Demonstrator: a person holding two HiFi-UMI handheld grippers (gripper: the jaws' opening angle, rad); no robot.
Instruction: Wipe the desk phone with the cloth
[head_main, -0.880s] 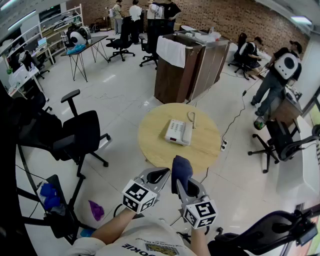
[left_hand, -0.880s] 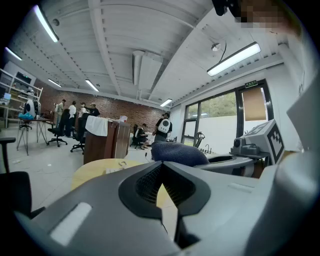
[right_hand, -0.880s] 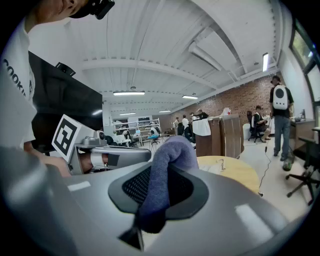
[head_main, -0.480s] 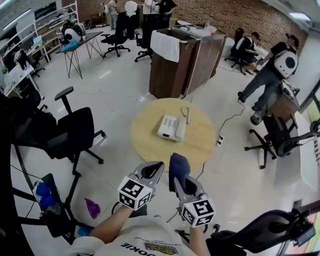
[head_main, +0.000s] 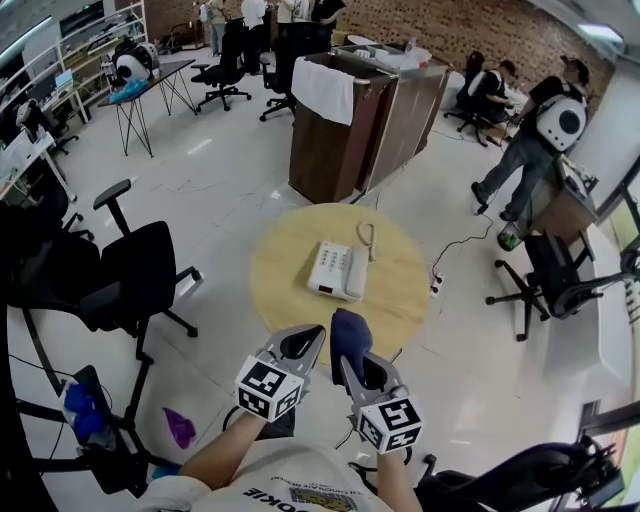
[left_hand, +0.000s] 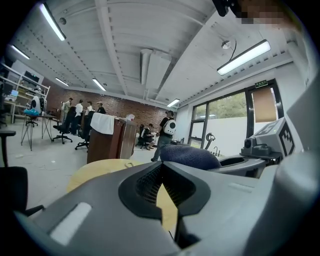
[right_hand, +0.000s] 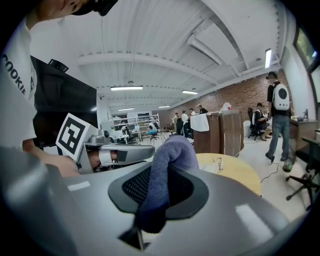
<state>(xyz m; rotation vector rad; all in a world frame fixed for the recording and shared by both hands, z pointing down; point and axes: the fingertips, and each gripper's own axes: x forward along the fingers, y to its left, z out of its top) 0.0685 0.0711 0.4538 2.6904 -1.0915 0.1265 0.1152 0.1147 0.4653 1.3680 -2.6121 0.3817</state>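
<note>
Head view: desk phone (head_main: 338, 270) sits on the round worktop (head_main: 285, 300), at 12 o'clock from both grippers. The right gripper (head_main: 350, 368) pinches the blue cloth (head_main: 350, 335); left gripper (head_main: 306, 346) pressed together, empty.

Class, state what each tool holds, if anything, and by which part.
The right tool grips the blue cloth by one end; the rest bunches beyond the jaw tips. The left tool is shut on nothing.

The desk phone (head_main: 338, 270) lies on the round table (head_main: 285, 300), ahead of both grippers.
The left gripper (head_main: 305, 342) and right gripper (head_main: 347, 362) hang side by side at the table's near side. The cloth (head_main: 348, 335) is pinched in the right gripper's jaws. An office chair (head_main: 140, 275) stands to their left, and a counter (head_main: 350, 135) beyond the table.
</note>
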